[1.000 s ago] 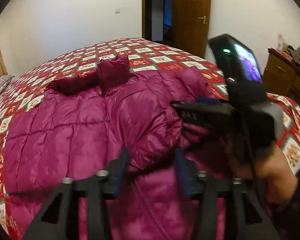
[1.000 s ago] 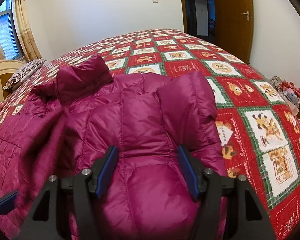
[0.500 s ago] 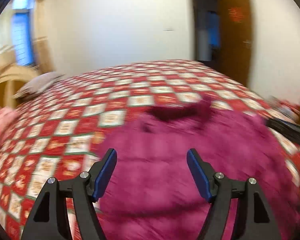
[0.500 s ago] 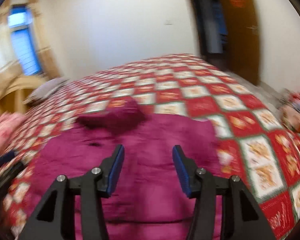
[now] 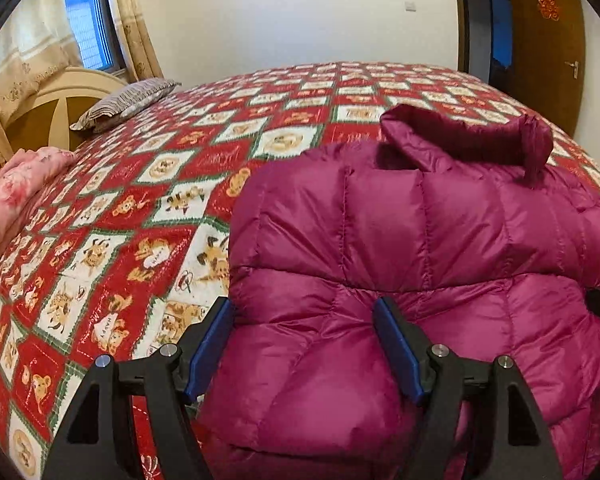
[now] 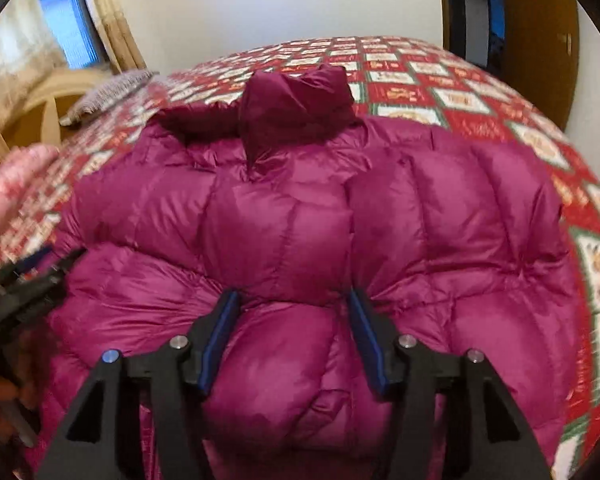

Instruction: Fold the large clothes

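A magenta puffer jacket lies folded narrow on a red patterned bed, its darker hood at the far end. It also fills the right wrist view, hood on top. My left gripper is open, its jaws straddling the jacket's near left edge. My right gripper is open, its jaws either side of a puffed fold at the near edge. Whether the pads press the fabric is unclear. The left gripper also shows at the left of the right wrist view.
The red bear-print bedspread surrounds the jacket. A striped pillow and a pink quilt lie at the left by the headboard. A brown door stands at the far right.
Both grippers swung to the jacket's near end. The jacket's sides now lie folded in, so it looks narrower. The left gripper's jaws stand wider apart than a second ago.
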### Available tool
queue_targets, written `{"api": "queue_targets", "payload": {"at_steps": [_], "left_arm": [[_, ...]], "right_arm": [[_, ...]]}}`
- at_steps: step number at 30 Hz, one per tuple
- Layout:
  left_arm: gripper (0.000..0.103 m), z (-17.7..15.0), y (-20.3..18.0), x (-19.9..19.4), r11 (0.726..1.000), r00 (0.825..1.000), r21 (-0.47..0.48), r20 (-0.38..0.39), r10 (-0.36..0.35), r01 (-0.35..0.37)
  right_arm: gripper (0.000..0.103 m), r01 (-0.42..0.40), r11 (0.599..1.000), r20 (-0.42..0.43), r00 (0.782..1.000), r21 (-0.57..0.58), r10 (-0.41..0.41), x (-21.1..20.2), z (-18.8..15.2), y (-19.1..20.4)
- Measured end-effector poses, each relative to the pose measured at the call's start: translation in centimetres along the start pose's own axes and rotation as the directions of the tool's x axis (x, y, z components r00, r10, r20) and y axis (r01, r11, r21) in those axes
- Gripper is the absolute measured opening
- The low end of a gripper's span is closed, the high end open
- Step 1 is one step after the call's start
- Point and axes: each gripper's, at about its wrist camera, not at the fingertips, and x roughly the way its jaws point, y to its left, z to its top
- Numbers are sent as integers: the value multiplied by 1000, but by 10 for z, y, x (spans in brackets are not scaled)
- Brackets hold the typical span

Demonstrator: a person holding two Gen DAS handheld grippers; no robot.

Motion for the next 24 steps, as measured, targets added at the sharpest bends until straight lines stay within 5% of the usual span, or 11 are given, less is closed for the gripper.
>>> {"api": "queue_targets", "payload": {"at_steps": [6,10,15,17,20,24], "left_arm": [[81,2,3,4,1000,999,-17,-46,-23,22],[81,15,25,-31,979,980,-51,14,-198,199],[87,75,31,-52,961,958,-66,120,-261,270],[88,107,16,-34,947,948,-73,78,-308,314],[88,132,-10,5,943,946,-104,-34,-322,317],[88,134,-35,48,914,907,-180,-153,-392,364]], "right_arm": [[59,44,998,-21,999,-48,-45,-1,1,10],[60,9,999,-18,1000,-33,-9,-26,12,2],[84,-36,993,105,994,116,23,-57,66,-20],[84,-82,980,65,995,180,71,-41,100,-22],[84,-33,972,-9,999,235,36,-5,136,-17],[84,0,961,-97,995,276,28,36,161,-16]]}}
